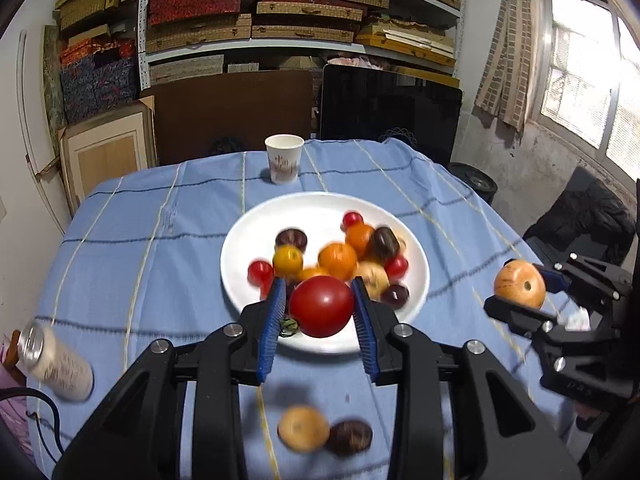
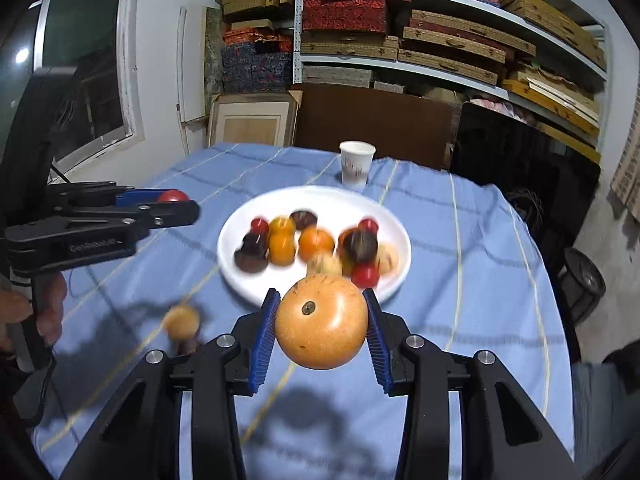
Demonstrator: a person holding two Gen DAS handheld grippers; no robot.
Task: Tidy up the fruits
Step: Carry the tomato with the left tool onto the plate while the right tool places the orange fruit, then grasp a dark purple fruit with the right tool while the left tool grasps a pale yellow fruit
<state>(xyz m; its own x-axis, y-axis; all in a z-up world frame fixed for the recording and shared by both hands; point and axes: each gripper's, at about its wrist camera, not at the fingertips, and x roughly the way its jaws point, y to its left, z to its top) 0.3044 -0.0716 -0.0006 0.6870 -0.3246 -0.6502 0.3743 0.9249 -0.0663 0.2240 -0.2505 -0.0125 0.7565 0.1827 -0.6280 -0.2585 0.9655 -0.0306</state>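
You are carrying two fruits at once toward the white plate [image 1: 240,236]. The red tomato [image 1: 322,306] is clamped between the blue pads of your left gripper [image 1: 320,312], held in the air just short of the plate's near rim. The tan, apple-like fruit [image 2: 322,322] is clamped the same way in your right gripper [image 2: 322,328], also off the cloth and near the plate's edge. The plate is already holding a loose pile of small fruits: oranges, red cherry-sized ones and dark brown ones.

This looks like the transport step, with both releases not yet done. Next you are needing to bring each fruit over a bare patch of plate; the left and far parts look freest. Lower before parting the jaws, since round fruit dropped onto the pile is likely to roll off.

Two fruits are lying on the blue checked tablecloth [image 1: 160,240] beneath you: a tan one [image 1: 303,428] touching a dark brown one [image 1: 350,437]. A paper cup [image 1: 284,158] is standing beyond the plate, and a can [image 1: 54,362] is lying at the left.
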